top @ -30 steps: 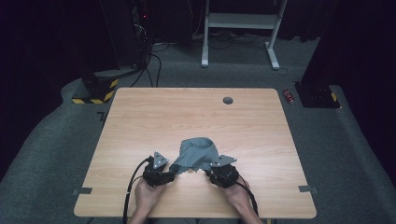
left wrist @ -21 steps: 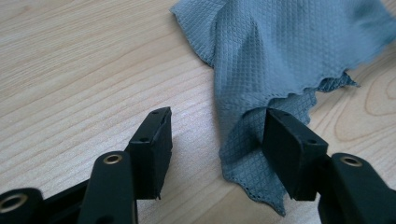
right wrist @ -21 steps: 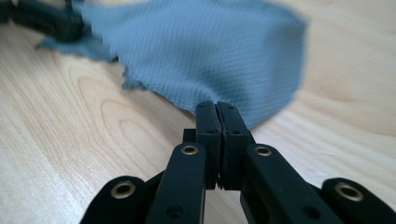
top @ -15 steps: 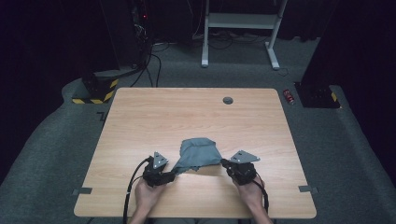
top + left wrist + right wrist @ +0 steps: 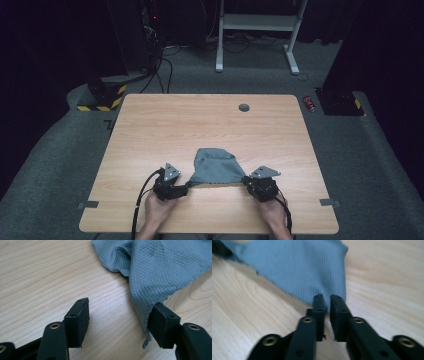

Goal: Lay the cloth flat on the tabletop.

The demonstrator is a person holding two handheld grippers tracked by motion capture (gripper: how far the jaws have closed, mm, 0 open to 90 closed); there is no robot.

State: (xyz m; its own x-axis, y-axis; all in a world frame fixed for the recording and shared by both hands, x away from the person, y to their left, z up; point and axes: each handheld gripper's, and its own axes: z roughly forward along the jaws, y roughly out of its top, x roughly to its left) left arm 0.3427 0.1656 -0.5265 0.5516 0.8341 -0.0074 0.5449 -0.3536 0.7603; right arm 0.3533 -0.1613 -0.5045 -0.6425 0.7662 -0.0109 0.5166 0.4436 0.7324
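Low in the centre of the high view, a crumpled grey cloth [image 5: 216, 168] lies on the wooden table [image 5: 210, 125], its near hem pulled into a straight line between two hand-held grippers. At the lower right of that frame the right gripper [image 5: 247, 181] takes one corner, its jaws pressed nearly together with the fabric's point pinched between them; in the right gripper view [image 5: 325, 305] that corner runs down into the narrow gap, though the picture is blurred, so how firmly it bites is hard to say. At lower left, the left gripper [image 5: 184, 188] sits at the opposite corner with its jaws spread wide and just been opening further. In the left gripper view [image 5: 120, 322] the cloth's edge drapes against the inner face of the right-hand jaw while the other jaw stands clear over bare wood, so nothing is clamped there. Holding both near corners apart looks meant to spread the cloth flat. No container stands on the table; a small dark round fitting [image 5: 244, 107] sits near its far edge.
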